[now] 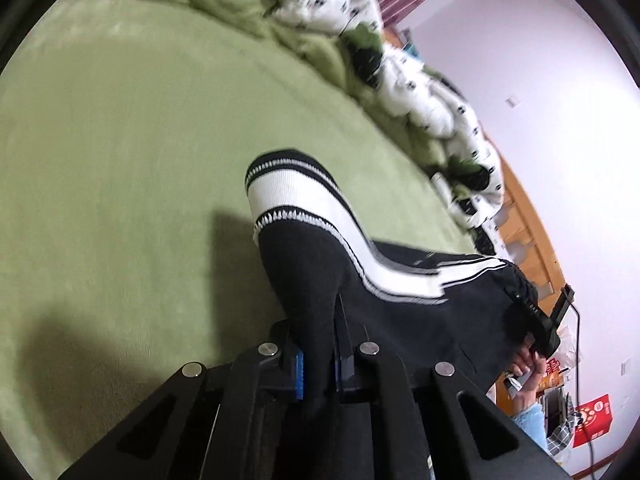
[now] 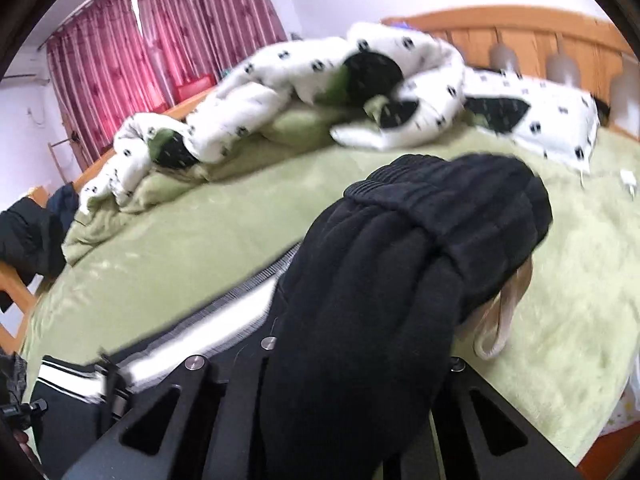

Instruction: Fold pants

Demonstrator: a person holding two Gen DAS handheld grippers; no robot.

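Note:
Black knit pants (image 1: 400,320) with a white side stripe hang above the green bed. In the left wrist view their striped cuff (image 1: 280,184) sticks up past my left gripper (image 1: 320,364), which is shut on the leg fabric between its blue pads. In the right wrist view the ribbed waistband (image 2: 440,192) bulges over my right gripper (image 2: 352,356). Its fingers are buried under the cloth, and it is shut on the pants (image 2: 380,280). A pale pocket lining (image 2: 496,320) dangles below the waistband. The right gripper (image 1: 536,320) and a hand (image 1: 528,364) also show at the far end of the pants.
A green fleece blanket (image 2: 200,240) covers the bed. A white quilt with black marks (image 2: 280,80) is heaped along the far side, by a wooden headboard (image 2: 520,36). A small white plug (image 2: 626,180) lies on the blanket at right. Red curtains (image 2: 160,40) hang behind.

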